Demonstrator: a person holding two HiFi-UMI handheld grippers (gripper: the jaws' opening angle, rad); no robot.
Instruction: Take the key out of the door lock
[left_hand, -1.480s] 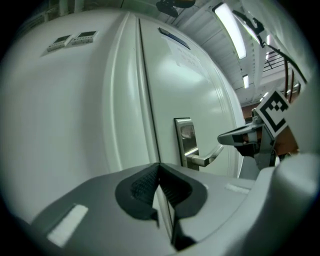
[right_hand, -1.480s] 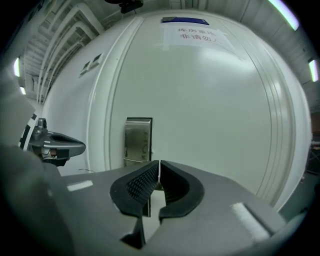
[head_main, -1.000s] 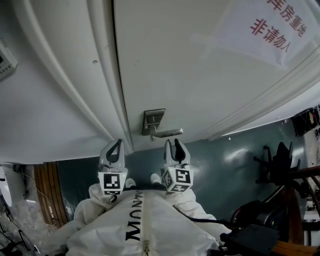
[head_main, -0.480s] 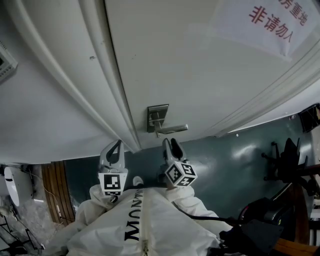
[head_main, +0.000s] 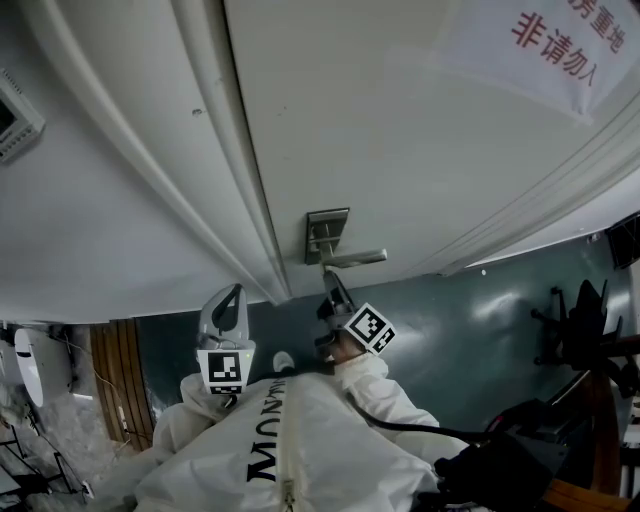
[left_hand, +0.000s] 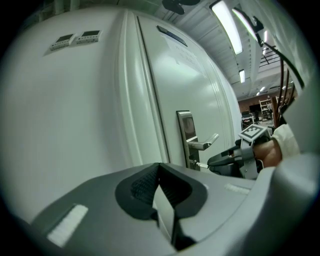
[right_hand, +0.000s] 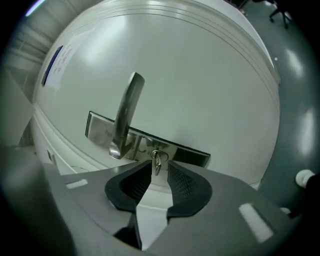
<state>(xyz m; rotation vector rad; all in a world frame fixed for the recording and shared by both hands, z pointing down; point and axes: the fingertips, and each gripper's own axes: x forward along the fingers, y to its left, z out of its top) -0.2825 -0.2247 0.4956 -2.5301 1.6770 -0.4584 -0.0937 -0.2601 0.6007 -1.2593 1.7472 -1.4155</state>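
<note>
Looking at a white door (head_main: 400, 130), closed against its frame. No bins or boxes here; treating the lock plate (head_main: 327, 235) as the only holder, and seeing the key (right_hand: 157, 161) seated in its cylinder just below the lever handle (head_main: 355, 259), sticking straight out of the plate.

Seeing the same from the left gripper view: key (left_hand: 200, 164) poking out under the handle (left_hand: 204, 144), right tool's tips right at it.

Holding the right tool (right_hand: 159, 167) roughly level and rolled on its side, nosed up to the lock plate (right_hand: 150, 142). Jaws standing partly apart, having just been closing, with the key hanging between the tips. Not seeing the pads pressing on it; a small gap showing on at least one side. Not touching the handle (right_hand: 126, 112).

Parking the left tool (left_hand: 159, 165) off to the left, near the door frame and well apart from the lock. Tips sitting together, gripping nothing.

Also seeing, in the head view, right tool (head_main: 330, 283) under the handle, left tool (head_main: 230, 295) beside it, a red-print notice (head_main: 560, 45) up on the door, dark green floor (head_main: 450, 330) below.
</note>
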